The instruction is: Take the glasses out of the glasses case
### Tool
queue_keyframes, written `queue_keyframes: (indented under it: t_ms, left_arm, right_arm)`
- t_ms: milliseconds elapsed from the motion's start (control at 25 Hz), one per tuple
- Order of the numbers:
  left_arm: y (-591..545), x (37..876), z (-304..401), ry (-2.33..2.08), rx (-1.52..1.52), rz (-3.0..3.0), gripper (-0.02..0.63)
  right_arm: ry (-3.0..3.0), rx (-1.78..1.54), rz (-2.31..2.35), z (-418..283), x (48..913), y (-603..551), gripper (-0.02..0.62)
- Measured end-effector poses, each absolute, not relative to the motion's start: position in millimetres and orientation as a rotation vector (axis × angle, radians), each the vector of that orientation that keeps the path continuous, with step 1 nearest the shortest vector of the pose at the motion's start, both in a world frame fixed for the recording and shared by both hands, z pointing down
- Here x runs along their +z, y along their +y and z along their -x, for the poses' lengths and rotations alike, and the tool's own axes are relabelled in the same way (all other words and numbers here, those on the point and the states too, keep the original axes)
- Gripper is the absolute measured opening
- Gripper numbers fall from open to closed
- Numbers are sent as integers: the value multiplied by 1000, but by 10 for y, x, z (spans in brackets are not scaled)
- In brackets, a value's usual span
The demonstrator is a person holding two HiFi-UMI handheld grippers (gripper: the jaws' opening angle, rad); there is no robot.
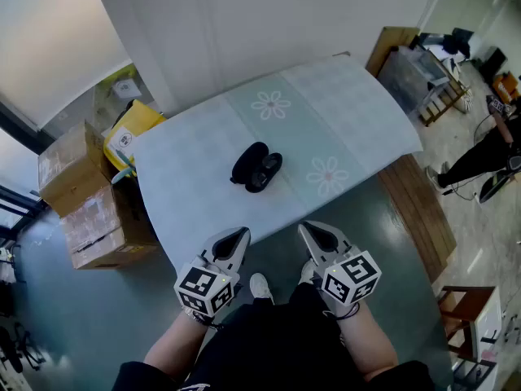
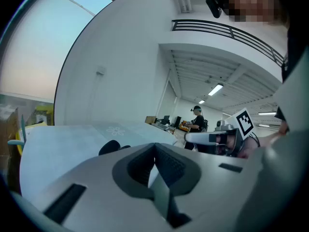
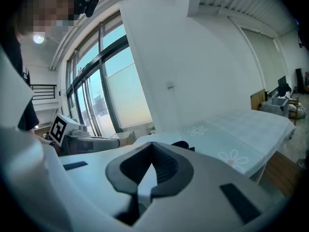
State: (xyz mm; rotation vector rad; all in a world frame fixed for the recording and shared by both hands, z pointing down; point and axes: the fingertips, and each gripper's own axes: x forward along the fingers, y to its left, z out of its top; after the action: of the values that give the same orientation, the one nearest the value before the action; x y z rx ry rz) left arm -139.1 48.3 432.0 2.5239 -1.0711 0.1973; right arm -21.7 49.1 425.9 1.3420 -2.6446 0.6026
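Note:
A black glasses case (image 1: 256, 167) lies open in the middle of the table (image 1: 187, 194), which wears a pale blue-green cloth with flower prints. Whether glasses lie inside is too dark to tell. Both grippers hang off the table's near edge, in front of the person's body, well short of the case. My left gripper (image 1: 242, 233) is shut with nothing in it, and my right gripper (image 1: 305, 228) is shut and empty too. In the left gripper view the case (image 2: 110, 147) peeks over the shut gripper (image 2: 154, 145). In the right gripper view the case (image 3: 181, 144) shows just beyond the gripper (image 3: 152, 144).
Cardboard boxes (image 1: 81, 198) and a yellow bag (image 1: 130, 133) stand on the floor left of the table. A wooden bench (image 1: 419, 210) runs along its right side. Another person (image 1: 488, 149) sits at the far right, by cluttered desks (image 1: 431, 72).

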Motion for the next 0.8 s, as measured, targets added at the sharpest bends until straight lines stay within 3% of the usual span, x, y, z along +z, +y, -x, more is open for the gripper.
queue_keyframes:
  t_ms: [800]
  left_arm:
    - [474, 4257, 1408, -1082, 190, -2537, 29]
  right_arm:
    - [-2681, 520, -1324, 225, 4093, 474, 23]
